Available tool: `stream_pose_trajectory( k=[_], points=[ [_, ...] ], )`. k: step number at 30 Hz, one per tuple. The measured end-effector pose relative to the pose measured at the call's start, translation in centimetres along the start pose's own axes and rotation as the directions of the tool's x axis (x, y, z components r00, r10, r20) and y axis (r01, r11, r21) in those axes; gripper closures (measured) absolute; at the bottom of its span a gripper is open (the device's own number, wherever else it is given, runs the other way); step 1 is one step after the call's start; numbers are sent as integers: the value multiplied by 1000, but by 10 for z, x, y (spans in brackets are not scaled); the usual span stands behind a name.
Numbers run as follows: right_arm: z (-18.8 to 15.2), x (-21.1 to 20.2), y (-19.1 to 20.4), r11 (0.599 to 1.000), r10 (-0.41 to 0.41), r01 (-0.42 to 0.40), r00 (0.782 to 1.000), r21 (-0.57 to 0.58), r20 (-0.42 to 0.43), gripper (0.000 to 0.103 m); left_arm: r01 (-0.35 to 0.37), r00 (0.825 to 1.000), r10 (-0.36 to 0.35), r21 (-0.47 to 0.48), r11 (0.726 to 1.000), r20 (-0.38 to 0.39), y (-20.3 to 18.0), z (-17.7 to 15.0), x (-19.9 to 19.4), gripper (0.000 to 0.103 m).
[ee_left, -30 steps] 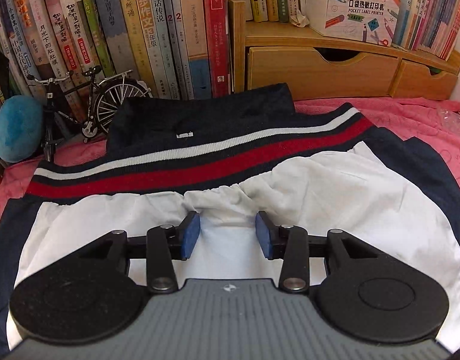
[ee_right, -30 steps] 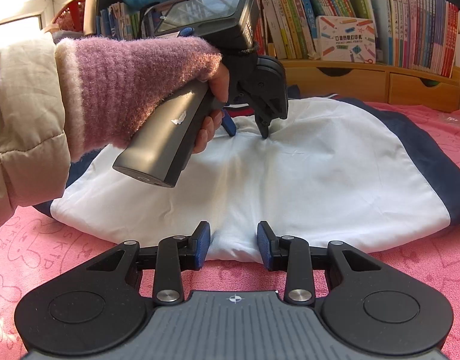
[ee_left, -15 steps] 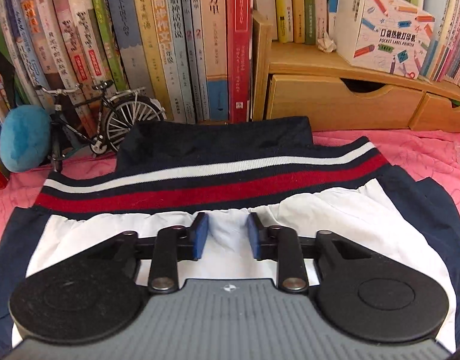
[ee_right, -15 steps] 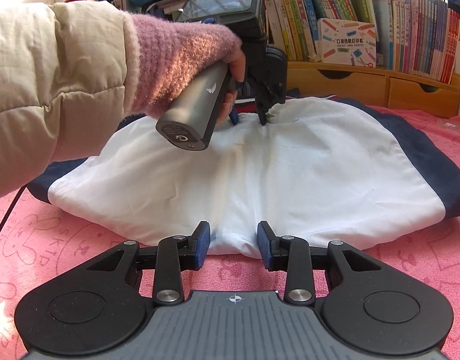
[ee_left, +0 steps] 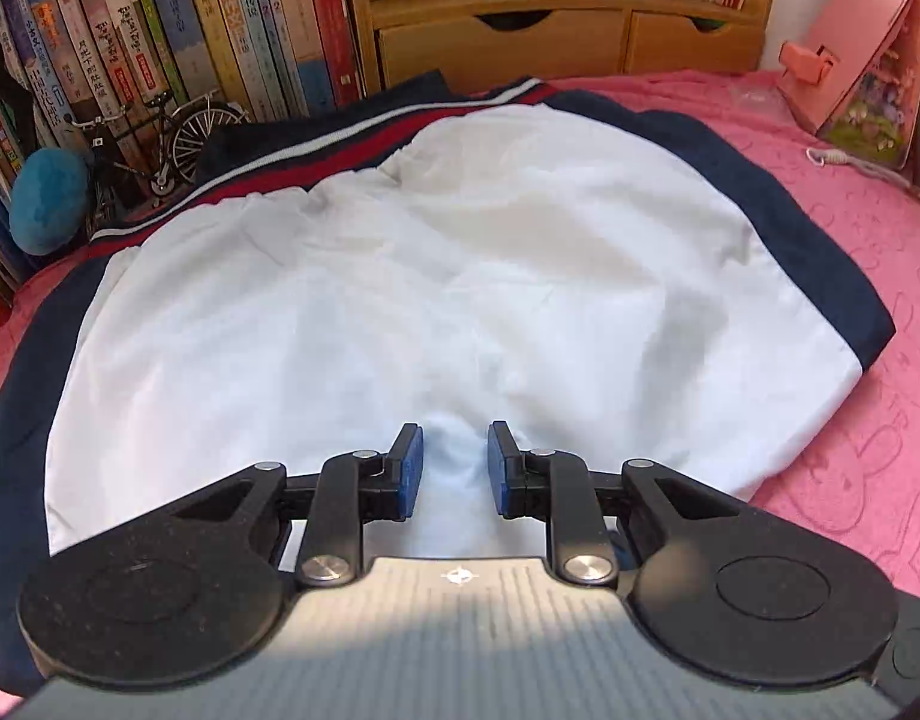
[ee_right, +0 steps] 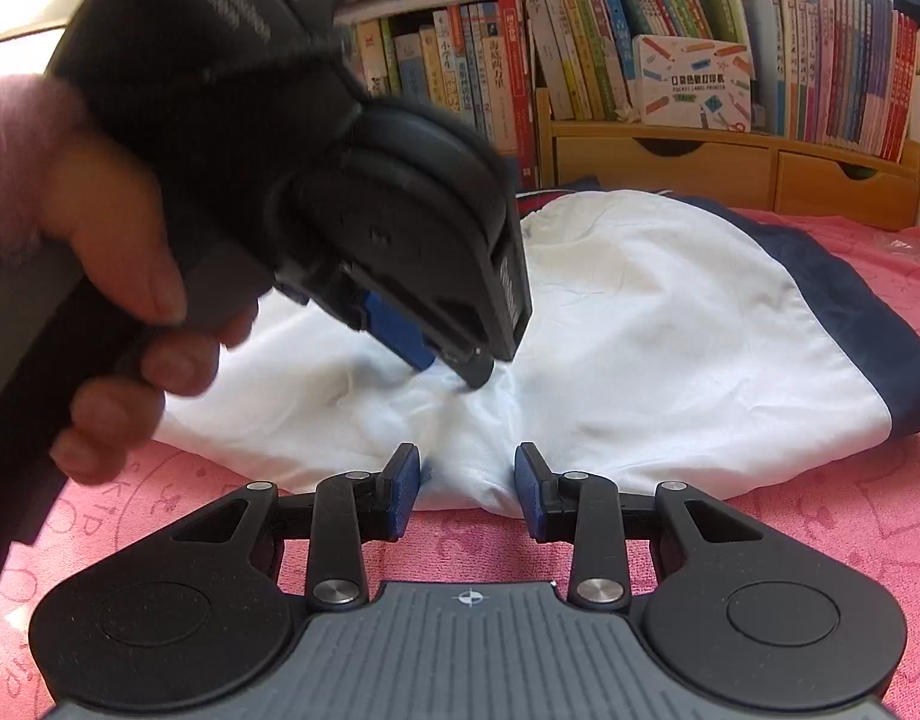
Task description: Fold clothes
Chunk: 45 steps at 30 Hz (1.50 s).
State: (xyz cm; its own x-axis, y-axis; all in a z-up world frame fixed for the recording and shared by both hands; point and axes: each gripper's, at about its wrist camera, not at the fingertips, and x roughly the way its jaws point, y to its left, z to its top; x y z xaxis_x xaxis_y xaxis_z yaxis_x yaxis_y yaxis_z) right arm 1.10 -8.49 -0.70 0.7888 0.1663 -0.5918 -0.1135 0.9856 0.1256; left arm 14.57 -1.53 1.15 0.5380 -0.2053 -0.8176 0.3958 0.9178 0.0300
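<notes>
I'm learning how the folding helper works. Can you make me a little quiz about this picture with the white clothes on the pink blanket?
1. True or false: the left gripper has white cloth of the garment bunched between its blue pads.
2. What toy stands by the books at the far left? A) car B) bicycle C) train
3. Fill in: the garment lies on a ____ blanket.

Key: 1 true. 2 B, the bicycle. 3 pink.
</notes>
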Motion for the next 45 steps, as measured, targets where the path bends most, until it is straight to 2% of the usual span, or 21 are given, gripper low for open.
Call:
stream_pose_trajectory(
  k=[3, 5, 10, 13, 15, 19, 24, 28, 31, 36, 41, 45],
  points=[
    [0, 0, 0, 1000, 0, 0, 1000, 0, 0, 68, -26, 999, 27, -43, 999, 30, 8, 18, 14, 80],
    [0, 0, -1, 1000, -1, 1, 1000, -1, 0, 68, -65, 996, 69, -67, 996, 62, 17, 34, 30, 80],
    [-2, -1, -3, 1000, -2, 2, 1000, -4, 0, 68, -91, 984, 120, -203, 975, 135, 44, 76, 68, 79],
    [-2, -1, -2, 1000, -5, 5, 1000, -9, -1, 68, -82, 986, 119, -281, 956, 116, 53, 94, 75, 79],
    [-3, -1, -2, 1000, -8, 8, 1000, -12, -1, 68, -95, 988, 126, -282, 955, 93, 52, 97, 67, 80],
    [-3, -1, -3, 1000, -6, 6, 1000, -10, 0, 67, -29, 993, 54, -222, 975, 107, 47, 70, 26, 80],
    [-3, -2, -2, 1000, -3, 3, 1000, -8, 0, 67, 39, 997, -31, -129, 991, 65, 26, 13, -20, 81],
    [-3, -2, -3, 1000, -2, 2, 1000, -6, 0, 67, 75, 997, -74, -106, 992, 14, 5, -13, -22, 80],
    [-3, -2, -2, 1000, -3, 3, 1000, -7, 0, 67, 36, 999, -34, -73, 997, 23, -3, -13, -11, 79],
    [-3, -1, -3, 1000, -2, 2, 1000, -5, 0, 67, 17, 1000, -17, -101, 995, 3, 17, 21, 16, 79],
    [-3, -1, -3, 1000, -2, 2, 1000, -4, 0, 67, -45, 999, 44, -141, 989, -13, 39, 70, 55, 80],
    [-2, 0, -3, 1000, -1, 1, 1000, -5, -1, 67, -67, 998, 64, -221, 973, -23, 57, 104, 79, 78]
  ],
)
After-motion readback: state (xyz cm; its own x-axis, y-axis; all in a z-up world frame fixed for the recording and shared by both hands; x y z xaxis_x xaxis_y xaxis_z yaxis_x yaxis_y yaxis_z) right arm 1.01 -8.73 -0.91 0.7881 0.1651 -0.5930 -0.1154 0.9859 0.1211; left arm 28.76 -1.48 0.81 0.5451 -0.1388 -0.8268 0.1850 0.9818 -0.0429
